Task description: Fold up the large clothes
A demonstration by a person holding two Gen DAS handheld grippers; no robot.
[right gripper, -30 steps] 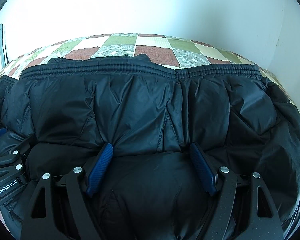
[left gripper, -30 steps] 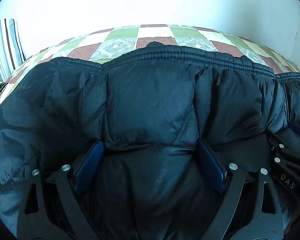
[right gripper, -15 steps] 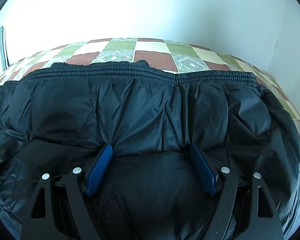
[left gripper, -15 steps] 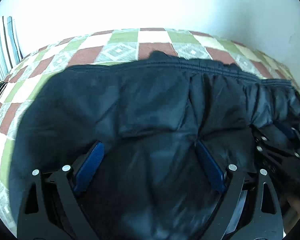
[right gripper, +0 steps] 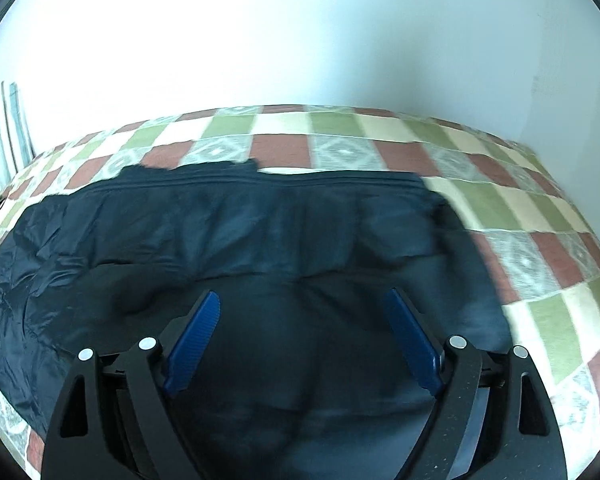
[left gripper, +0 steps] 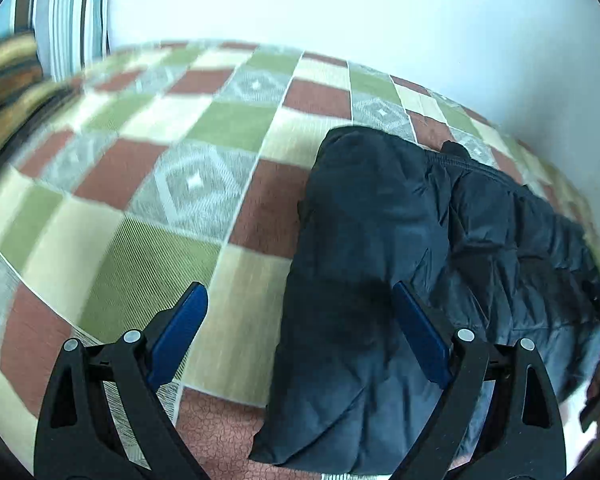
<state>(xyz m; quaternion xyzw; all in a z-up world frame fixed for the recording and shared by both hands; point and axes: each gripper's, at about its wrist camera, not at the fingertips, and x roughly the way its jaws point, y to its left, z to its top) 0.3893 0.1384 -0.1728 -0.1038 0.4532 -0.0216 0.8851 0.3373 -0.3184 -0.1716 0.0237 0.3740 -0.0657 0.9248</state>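
Lying across checkered bed (left gripper: 228,128), dark jacket (left gripper: 380,240) bunched and folded over itself. Left claw (left gripper: 300,336) hanging open above jacket's left end, one finger over bedspread, other over fabric, gripping nothing. Right claw (right gripper: 302,340) also gaping wide, hovering over jacket's middle (right gripper: 260,232). Striped pillow (left gripper: 68,8) sitting far left by wall.
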